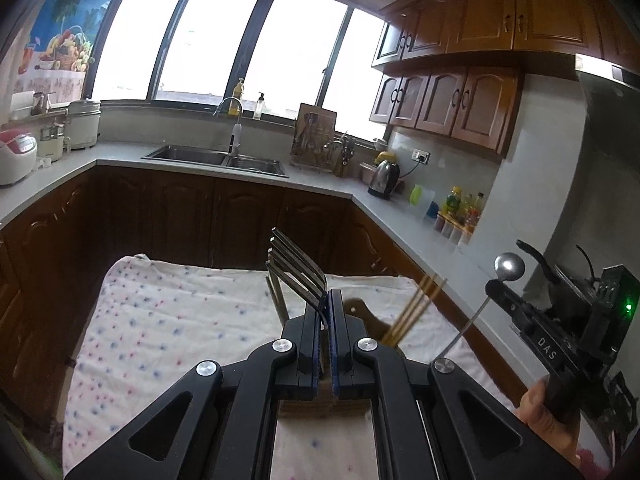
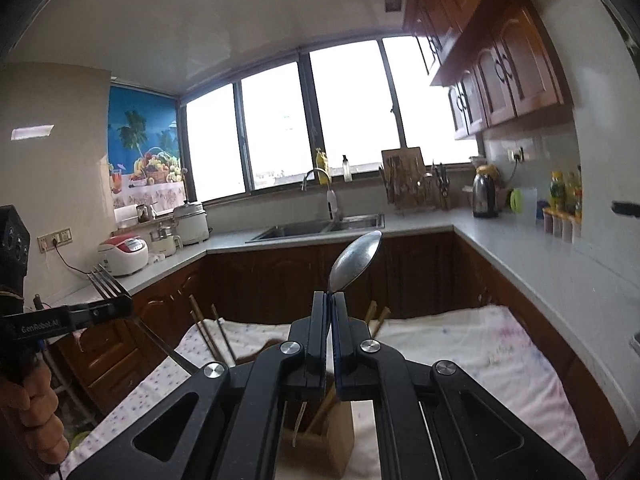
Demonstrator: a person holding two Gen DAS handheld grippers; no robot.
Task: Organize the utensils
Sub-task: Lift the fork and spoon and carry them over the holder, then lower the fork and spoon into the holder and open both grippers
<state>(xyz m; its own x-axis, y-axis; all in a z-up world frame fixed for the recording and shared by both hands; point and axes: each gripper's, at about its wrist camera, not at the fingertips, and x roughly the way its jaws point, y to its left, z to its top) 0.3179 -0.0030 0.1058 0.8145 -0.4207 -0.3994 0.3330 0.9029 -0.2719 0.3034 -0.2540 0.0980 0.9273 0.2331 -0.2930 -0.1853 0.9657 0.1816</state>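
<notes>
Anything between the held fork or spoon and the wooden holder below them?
Only the chopsticks already standing in the wooden holder; they take up part of its opening. Otherwise nothing visible lies between it and the fork in the left gripper or the spoon in the right gripper.

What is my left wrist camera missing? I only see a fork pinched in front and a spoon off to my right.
Observer: The right wrist view shows a wooden holder on the cloth, just below the right gripper.
Operator: Who carries my fork gripper?
Observer: A person's hand is wrapped around the left gripper handle.
Operator: Anything on the left wall?
Observer: A wall socket with a cord plugged in, near the rice cooker.
</notes>
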